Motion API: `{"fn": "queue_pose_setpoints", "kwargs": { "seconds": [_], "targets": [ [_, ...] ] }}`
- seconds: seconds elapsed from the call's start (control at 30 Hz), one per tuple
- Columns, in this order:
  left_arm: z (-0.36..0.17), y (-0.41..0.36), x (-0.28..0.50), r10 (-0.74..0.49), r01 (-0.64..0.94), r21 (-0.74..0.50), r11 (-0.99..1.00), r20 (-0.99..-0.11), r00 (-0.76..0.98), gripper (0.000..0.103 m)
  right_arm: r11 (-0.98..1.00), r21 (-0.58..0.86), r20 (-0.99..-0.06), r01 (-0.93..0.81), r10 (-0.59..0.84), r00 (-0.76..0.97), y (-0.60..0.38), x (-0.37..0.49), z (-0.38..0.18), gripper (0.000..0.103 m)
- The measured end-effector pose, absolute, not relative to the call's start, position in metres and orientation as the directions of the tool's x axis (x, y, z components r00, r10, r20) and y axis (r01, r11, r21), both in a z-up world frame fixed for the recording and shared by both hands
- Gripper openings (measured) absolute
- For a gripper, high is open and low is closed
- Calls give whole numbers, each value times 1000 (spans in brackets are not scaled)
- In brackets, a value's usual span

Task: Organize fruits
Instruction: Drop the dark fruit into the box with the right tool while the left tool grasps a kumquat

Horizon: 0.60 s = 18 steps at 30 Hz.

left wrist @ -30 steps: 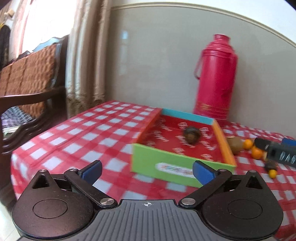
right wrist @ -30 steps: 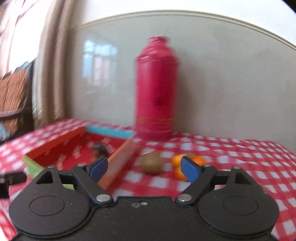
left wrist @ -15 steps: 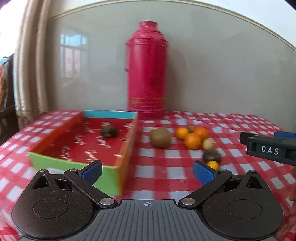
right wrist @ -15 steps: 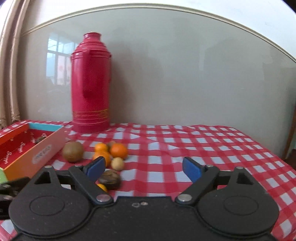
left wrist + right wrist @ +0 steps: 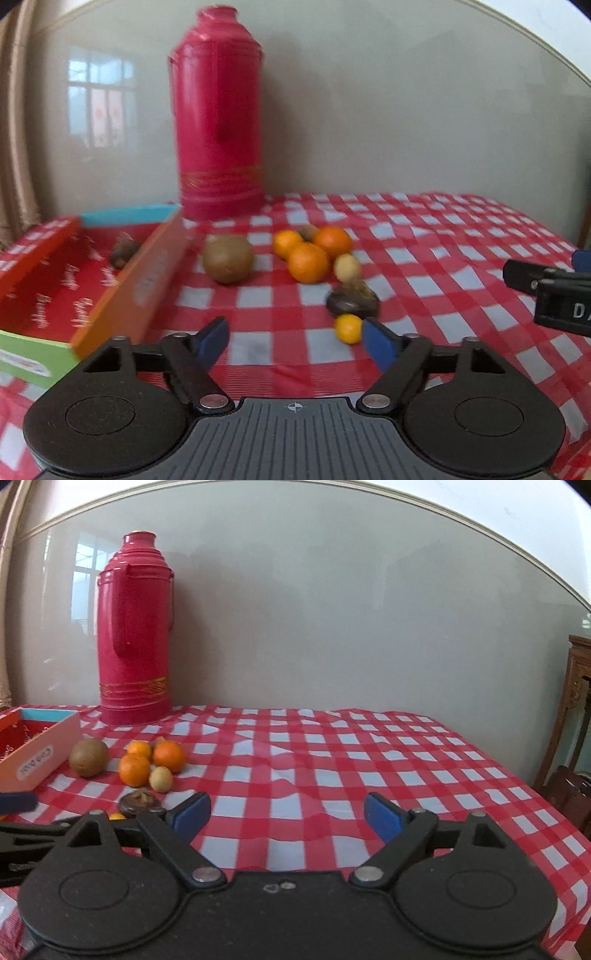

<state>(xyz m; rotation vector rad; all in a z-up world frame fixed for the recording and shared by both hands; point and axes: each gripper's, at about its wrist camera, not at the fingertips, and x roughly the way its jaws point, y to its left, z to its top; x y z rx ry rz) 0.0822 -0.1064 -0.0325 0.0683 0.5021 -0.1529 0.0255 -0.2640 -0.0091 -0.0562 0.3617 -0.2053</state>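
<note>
Fruits (image 5: 308, 262) lay clustered beside our box (image 5: 122, 291).
We held the left gripper (image 5: 295, 341) and right gripper (image 5: 288, 816) wide open, both empty, above the checked cloth (image 5: 332, 760).

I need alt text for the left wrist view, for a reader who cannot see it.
Open left tongs hover over a red checked tablecloth, facing loose fruit: a kiwi, three oranges and smaller pieces. A colourful box at left holds one dark fruit; a red thermos stands behind.
</note>
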Motion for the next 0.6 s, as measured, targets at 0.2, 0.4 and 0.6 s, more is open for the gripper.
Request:
{"fn": "queue_pose_setpoints", "kwargs": {
  "seconds": [0.2,0.4,0.6],
  "targets": [
    [-41,-126,97,-167,213,32,977,-509,845,63,973,-106,-360,207,-231,904,-274,25,-13,84],
    [-45,-129,106,-204,237,-10,971,-549,811,22,971,-92,-366,222,-241,899,-277,26,-13,84],
    [-25,-107,85,-177,202,8,979,-456,872,22,977,-95,-358,190,-212,909,-262,30,-11,84]
  ]
}}
